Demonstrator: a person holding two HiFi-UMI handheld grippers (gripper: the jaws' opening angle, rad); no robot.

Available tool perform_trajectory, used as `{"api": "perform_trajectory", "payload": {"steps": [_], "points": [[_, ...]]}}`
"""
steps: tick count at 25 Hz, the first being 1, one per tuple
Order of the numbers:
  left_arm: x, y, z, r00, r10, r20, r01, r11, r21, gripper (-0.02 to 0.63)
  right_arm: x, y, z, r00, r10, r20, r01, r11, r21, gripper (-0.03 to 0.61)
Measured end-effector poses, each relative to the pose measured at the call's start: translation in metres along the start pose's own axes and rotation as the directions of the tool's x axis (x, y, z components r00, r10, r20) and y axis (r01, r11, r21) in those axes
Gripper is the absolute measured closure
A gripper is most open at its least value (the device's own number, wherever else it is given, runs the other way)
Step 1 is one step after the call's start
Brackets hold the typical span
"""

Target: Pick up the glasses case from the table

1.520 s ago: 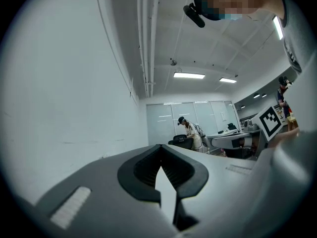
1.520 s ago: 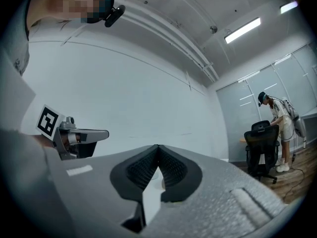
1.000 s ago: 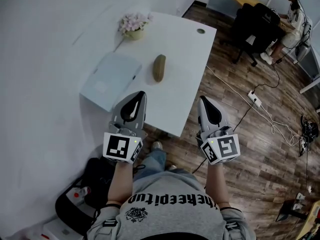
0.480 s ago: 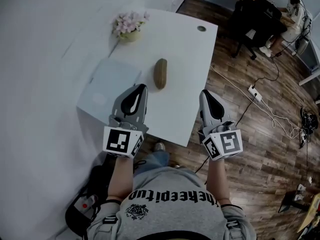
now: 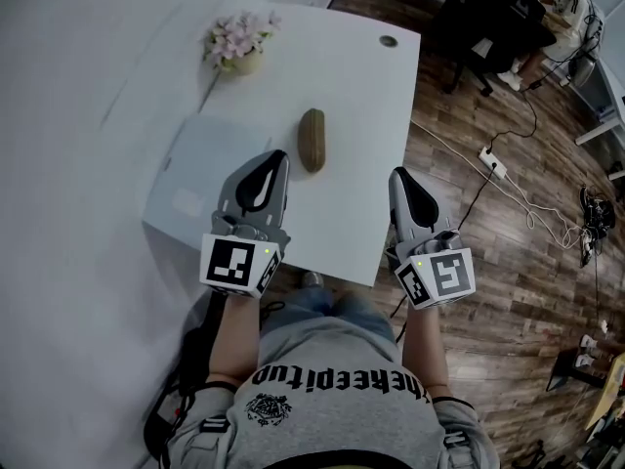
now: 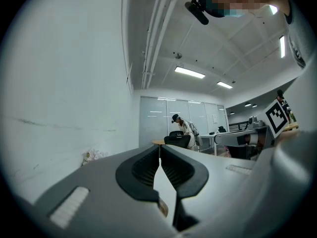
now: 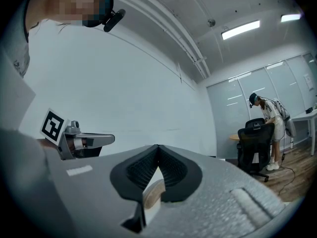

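Roughly mid-table (image 5: 361, 164), the glasses case (image 5: 312, 140) lay flat on its own, its long side running from the near edge toward the far one. A flower pot (image 5: 234, 47) sat by the far left corner and a flat grey thing (image 5: 195, 174) (closed laptop, I guess) filled the near left corner, both clear of the case.

The left gripper (image 5: 276, 156) hung over the near part of the table, its tip just short of the case and a little left of it, jaws pressed together on nothing. Same deal with the right gripper (image 5: 398, 176) out by the right edge: tips together, empty.

My read was that the reach was the step in hand and the left one was better placed. I'd have opened the jaws before closing in, straddled the case across its narrow width at the middle, and squeezed gently, since that rounded shell looked like it could squirt out.
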State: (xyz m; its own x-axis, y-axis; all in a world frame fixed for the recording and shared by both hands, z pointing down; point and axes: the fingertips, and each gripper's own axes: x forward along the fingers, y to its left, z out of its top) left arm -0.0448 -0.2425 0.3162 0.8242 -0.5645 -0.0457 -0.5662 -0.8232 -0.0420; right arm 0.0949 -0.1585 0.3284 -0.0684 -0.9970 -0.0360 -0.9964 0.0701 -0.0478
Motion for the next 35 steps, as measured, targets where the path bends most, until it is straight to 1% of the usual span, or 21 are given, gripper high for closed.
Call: {"api": "perform_trajectory", "payload": {"steps": [6, 10, 16, 21, 26, 30, 35], "points": [[0.014, -0.001, -0.009, 0.999, -0.019, -0.034, 0.019, 1.0, -0.016, 0.588, -0.002, -0.002, -0.003, 1.0, -0.019, -0.023, 0.019, 1.0, -0.007, 0.577], [0.023, -0.003, -0.014, 0.998, -0.018, -0.058, 0.016, 1.0, -0.019, 0.578, -0.001, -0.008, -0.004, 0.999, -0.019, -0.03, 0.019, 1.0, -0.001, 0.577], [0.035, -0.006, -0.025, 0.995, 0.006, -0.098, -0.009, 1.0, -0.027, 0.558, 0.004, -0.019, -0.007, 0.999, 0.011, -0.043, -0.01, 1.0, 0.012, 0.577], [0.052, -0.008, -0.045, 0.989, 0.036, -0.147, -0.041, 0.999, -0.034, 0.529, 0.013, -0.03, -0.011, 0.997, 0.049, -0.055, -0.048, 0.999, 0.023, 0.577], [0.072, -0.009, -0.064, 0.977, 0.069, -0.201, -0.079, 0.996, -0.043, 0.494, 0.027, -0.044, -0.017, 0.993, 0.091, -0.082, -0.089, 0.996, 0.028, 0.577], [0.086, -0.009, -0.084, 0.964, 0.1, -0.247, -0.113, 0.993, -0.04, 0.466, 0.034, -0.056, -0.022, 0.988, 0.121, -0.098, -0.118, 0.992, 0.035, 0.577], [0.1, -0.01, -0.111, 0.936, 0.147, -0.32, -0.163, 0.986, -0.025, 0.429, 0.041, -0.069, -0.033, 0.98, 0.162, -0.119, -0.157, 0.986, 0.058, 0.577]]}}
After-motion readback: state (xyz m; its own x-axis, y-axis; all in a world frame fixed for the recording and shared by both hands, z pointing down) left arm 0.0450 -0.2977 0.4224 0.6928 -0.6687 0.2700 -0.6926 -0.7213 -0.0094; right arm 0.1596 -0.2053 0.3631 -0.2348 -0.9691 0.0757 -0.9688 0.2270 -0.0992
